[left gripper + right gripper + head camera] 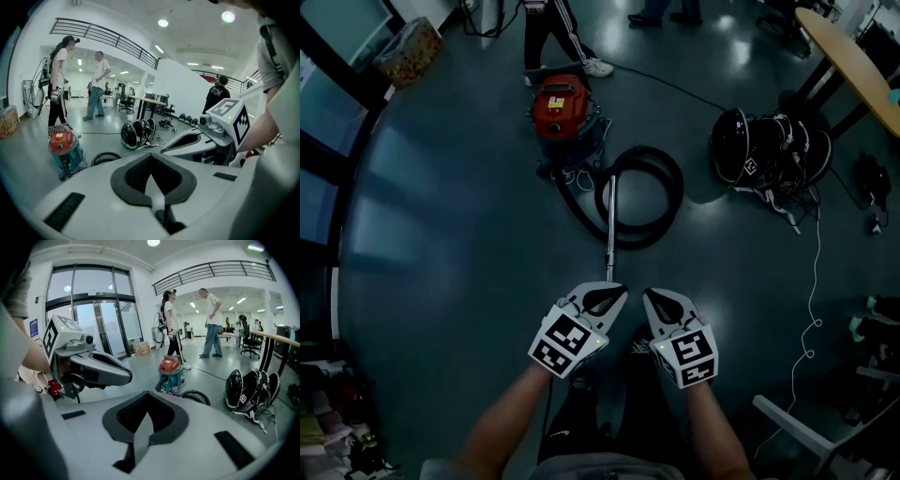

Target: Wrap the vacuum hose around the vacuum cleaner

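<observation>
The vacuum cleaner (562, 108), red on top with a teal drum, stands on the dark floor ahead of me. Its black hose (642, 197) lies in a loose loop on the floor to its right. A metal wand (610, 225) runs from the loop straight toward me. My left gripper (617, 293) is shut and empty, held above the floor just short of the wand's near end. Beside it, my right gripper (653, 298) is also shut with nothing in it. The left gripper view shows the vacuum cleaner (63, 145) at the left; the right gripper view shows the vacuum cleaner (171, 373) at mid-frame.
A pile of black helmets and cables (764, 150) lies to the right of the hose. A white cord (814, 300) trails down the floor from it. A wooden table (853, 61) stands at the far right. One person stands behind the vacuum (558, 33).
</observation>
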Demonstrator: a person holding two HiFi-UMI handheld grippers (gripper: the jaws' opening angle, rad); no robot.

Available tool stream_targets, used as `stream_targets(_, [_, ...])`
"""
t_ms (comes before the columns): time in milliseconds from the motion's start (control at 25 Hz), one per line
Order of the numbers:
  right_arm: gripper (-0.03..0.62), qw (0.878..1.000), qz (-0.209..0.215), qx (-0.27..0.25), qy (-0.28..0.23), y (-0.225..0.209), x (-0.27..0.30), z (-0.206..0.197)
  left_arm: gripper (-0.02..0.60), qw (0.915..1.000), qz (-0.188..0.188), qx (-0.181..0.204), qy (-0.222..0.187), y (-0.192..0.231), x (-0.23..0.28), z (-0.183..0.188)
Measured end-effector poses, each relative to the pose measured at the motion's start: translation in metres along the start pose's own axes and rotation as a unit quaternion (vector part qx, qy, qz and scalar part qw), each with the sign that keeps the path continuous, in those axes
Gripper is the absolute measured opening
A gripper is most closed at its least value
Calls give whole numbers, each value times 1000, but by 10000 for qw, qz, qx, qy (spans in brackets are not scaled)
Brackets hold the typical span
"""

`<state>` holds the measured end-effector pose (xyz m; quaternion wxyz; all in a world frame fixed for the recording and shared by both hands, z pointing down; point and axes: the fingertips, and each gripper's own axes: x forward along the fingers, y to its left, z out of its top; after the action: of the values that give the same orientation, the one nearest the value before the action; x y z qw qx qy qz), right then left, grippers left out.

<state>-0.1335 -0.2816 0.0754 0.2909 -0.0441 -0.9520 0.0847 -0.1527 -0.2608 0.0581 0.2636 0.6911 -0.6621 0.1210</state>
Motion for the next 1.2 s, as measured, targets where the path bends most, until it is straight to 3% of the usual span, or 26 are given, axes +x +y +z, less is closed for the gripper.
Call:
stream_targets(240, [3, 9988, -95, 46, -471, 72, -52, 61, 6, 9979, -379, 255, -457, -51, -80, 44])
stream_targets(440, [3, 9952, -121, 368, -899, 127, -97, 100, 6, 9950, -414, 149, -898, -81, -152, 71])
stream_targets(640, [3, 9930, -262, 181, -1135, 173, -132, 123, 6, 9924, -301, 134, -1184, -95, -209, 79])
stream_targets(920, [3, 9846, -205, 145, -1730, 211, -167, 162, 6, 9889, -134, 339, -1441, -98, -264, 101])
stream_targets(1200, [3, 9779, -183, -49, -2083, 222, -192, 194, 6, 9850, 51, 611, -1613, -108, -292, 128])
